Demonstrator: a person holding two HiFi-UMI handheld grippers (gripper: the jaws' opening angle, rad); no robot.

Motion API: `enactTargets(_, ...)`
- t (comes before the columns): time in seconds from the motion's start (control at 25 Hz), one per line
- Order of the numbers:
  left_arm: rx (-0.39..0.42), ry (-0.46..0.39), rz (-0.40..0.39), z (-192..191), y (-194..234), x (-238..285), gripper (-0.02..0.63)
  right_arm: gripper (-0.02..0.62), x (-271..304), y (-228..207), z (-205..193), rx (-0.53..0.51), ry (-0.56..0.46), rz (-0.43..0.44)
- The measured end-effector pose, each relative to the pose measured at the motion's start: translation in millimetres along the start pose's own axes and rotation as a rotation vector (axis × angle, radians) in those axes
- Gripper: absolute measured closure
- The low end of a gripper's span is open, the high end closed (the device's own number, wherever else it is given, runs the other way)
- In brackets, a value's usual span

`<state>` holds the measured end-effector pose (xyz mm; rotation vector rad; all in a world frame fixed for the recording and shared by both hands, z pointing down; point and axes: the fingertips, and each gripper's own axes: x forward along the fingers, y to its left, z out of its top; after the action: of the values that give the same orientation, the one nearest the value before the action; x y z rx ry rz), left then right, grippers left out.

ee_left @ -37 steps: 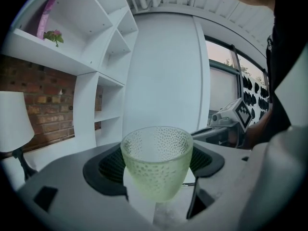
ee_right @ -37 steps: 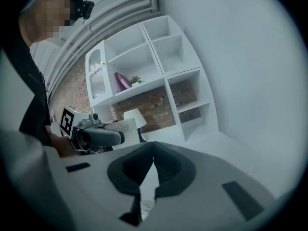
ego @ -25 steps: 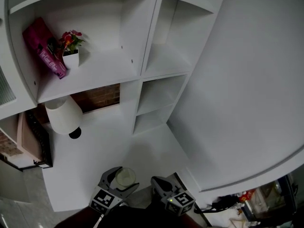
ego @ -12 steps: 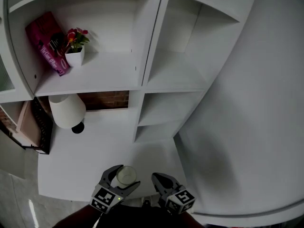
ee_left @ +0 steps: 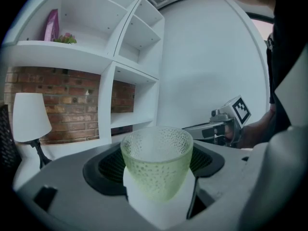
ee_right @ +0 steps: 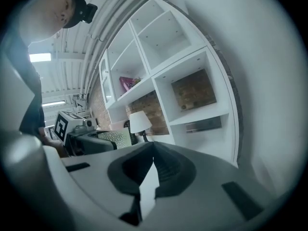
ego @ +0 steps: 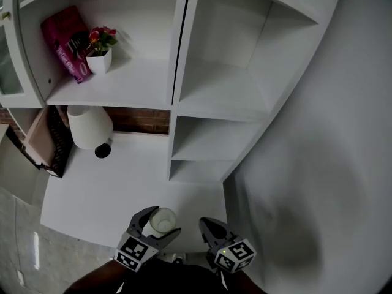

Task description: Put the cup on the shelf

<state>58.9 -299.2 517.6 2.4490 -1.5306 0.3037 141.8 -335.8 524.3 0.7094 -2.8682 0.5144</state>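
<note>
over the last second the head view has swung round, so the white shelf unit (ego: 214, 103) now sits squarer and fuller in frame. both tools stay low at the bottom edge, by the front of the white table (ego: 104, 188). i read that as lining up on the shelves, with the lift not yet begun. the left hand-held gripper (ego: 158, 226) is clamped on the pale green dimpled glass cup (ego: 163, 219), upright and carried in the air. the right hand-held gripper (ego: 208, 228) has its jaws pressed together on nothing. only the left gripper view shows the jaws against the cup's sides. only the head view shows the bare right-hand bays.
</note>
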Motion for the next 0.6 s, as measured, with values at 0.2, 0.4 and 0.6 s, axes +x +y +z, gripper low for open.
enactTargets(0.2,0.006,0.012,0.039,0.0,-8.0,8.8,0.221,0.591,-6.6,-6.5,-2.9,0.010,0.008,0.042)
enactTargets(0.4,0.016,0.028,0.064,0.9,-5.5,23.8,0.221,0.591,-9.2,-20.1,-4.2,0.007,-0.010,0.056)
enactTargets(0.6,0.033,0.014,0.081,15.9,2.4,46.6,0.221,0.591,-14.0,-30.2,3.8,-0.001,-0.014,0.047)
